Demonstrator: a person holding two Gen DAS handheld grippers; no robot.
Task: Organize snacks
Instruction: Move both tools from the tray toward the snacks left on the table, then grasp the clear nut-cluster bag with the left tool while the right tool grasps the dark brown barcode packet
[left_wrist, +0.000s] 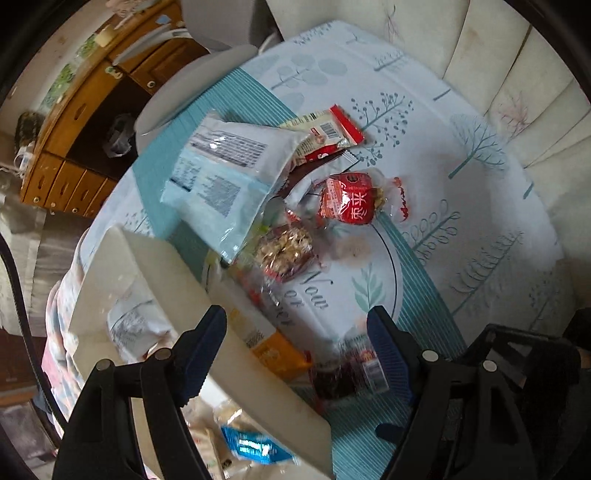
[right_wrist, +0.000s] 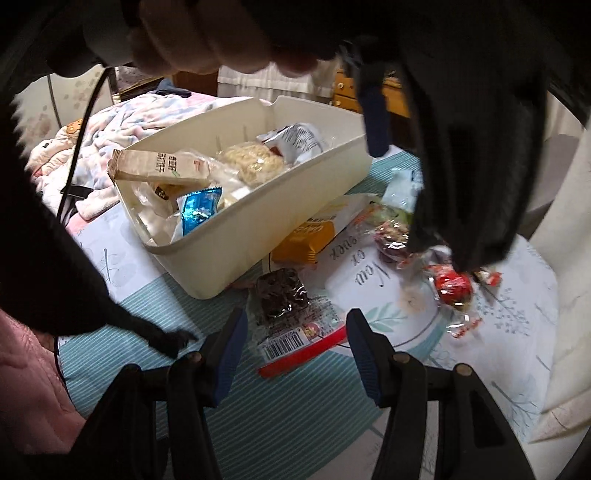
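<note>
A cream plastic bin (right_wrist: 258, 225) sits on the patterned tablecloth, holding several snack packets; its wall also shows in the left wrist view (left_wrist: 236, 354). My right gripper (right_wrist: 295, 328) is open, its jaws on either side of a dark snack packet with a red edge (right_wrist: 284, 295) lying beside the bin. My left gripper (left_wrist: 295, 328) is open and empty above the bin's wall; the same dark packet (left_wrist: 343, 373) lies near its right finger. Loose snacks lie beyond: a red packet (left_wrist: 347, 199), a nut bar (left_wrist: 288, 251), a large pale-blue bag (left_wrist: 229, 177) and an orange packet (right_wrist: 306, 240).
The other gripper and the hand on it fill the top of the right wrist view (right_wrist: 461, 147). A cream quilted sofa back (left_wrist: 498, 74) borders the cloth. A wooden cabinet (left_wrist: 85, 122) and a pink blanket (right_wrist: 110, 122) lie beyond the table.
</note>
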